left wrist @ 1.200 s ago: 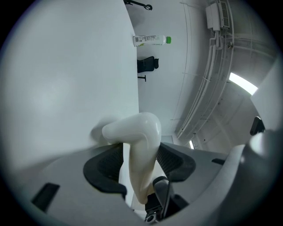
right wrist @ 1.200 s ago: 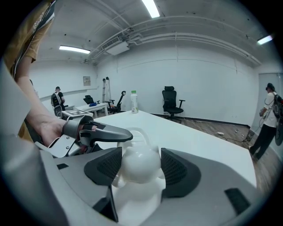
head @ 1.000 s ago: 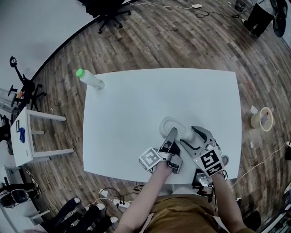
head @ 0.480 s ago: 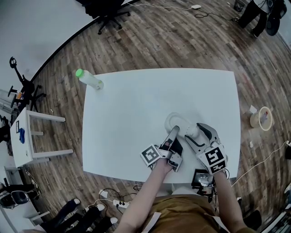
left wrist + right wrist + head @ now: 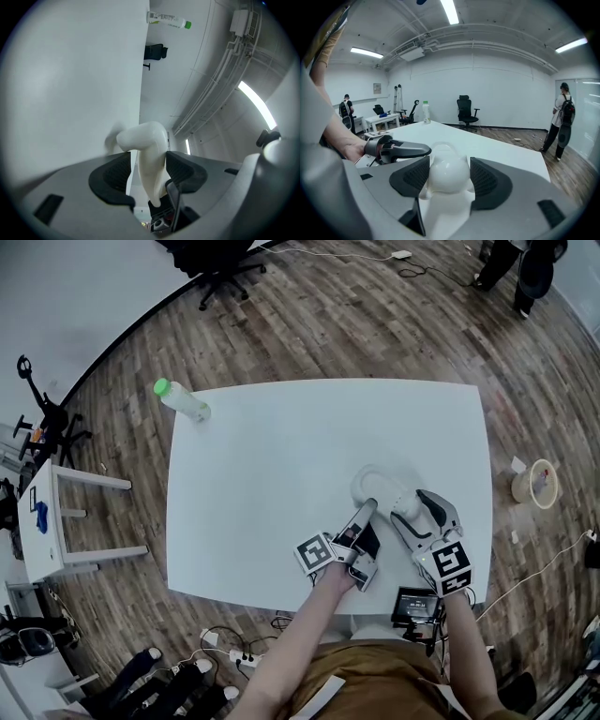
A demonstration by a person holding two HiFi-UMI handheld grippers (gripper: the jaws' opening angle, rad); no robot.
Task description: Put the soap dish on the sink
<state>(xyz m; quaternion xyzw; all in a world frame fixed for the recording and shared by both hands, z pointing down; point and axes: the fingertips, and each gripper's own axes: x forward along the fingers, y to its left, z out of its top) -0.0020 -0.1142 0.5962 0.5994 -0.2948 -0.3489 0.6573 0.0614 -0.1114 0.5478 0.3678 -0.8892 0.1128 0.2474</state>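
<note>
Largest first: a white table [image 5: 281,446], filling the middle of the head view above a wood-plank floor [image 5: 375,315], with no sink to be found in any view. Far off at the back left corner, a clear bottle with a green cap [image 5: 181,401], upright to judge by the right gripper view. Near the front right edge, the white soap dish [image 5: 373,486], caught from both sides.

Has shifted rightward across the tabletop since a second ago, with both tools gone along beside it. Reads therefore as a carry or drag under way toward somewhere off to the right (a guess, given the missing sink). Impossible to tell whether lifted clear or skimming the surface.

Left gripper [image 5: 364,514]: pads pinched on a thin curved wall of the dish, seen rising between them in its own view. Right gripper [image 5: 409,509]: pads squeezed on a rounded white lump at the dish's near end.

Long axis judged to run diagonally, far-left to near-right in the head view. Looped oval end pointing away toward the table's middle; bulbous end pointing back into the right gripper. Underside not visible.
</note>
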